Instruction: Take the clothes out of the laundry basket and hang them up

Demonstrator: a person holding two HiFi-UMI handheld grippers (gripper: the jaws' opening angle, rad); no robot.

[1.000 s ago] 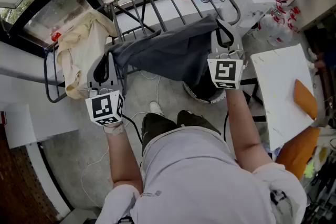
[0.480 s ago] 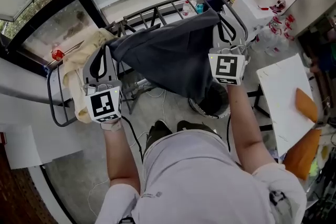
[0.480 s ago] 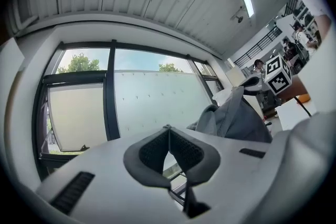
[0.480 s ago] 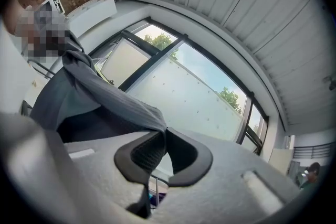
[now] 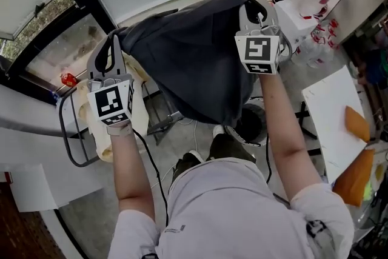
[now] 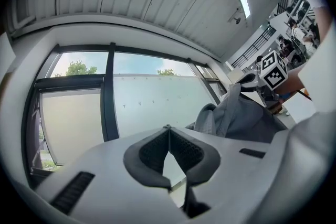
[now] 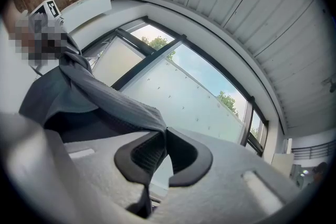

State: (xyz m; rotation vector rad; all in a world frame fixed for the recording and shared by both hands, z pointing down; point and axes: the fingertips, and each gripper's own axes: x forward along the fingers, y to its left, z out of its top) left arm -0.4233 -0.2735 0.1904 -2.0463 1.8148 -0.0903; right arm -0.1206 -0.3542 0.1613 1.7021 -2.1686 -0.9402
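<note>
Laundry basket (image 5: 253,124) largely under the dark garment (image 5: 194,57) hem, drying rack (image 5: 63,133) mostly behind it.

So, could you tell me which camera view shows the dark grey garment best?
The head view: the dark grey garment hangs spread between the left hand-held gripper and right hand-held gripper. The left gripper view shows only a bunched part; the right gripper view shows one edge pinched in its jaws.
</note>
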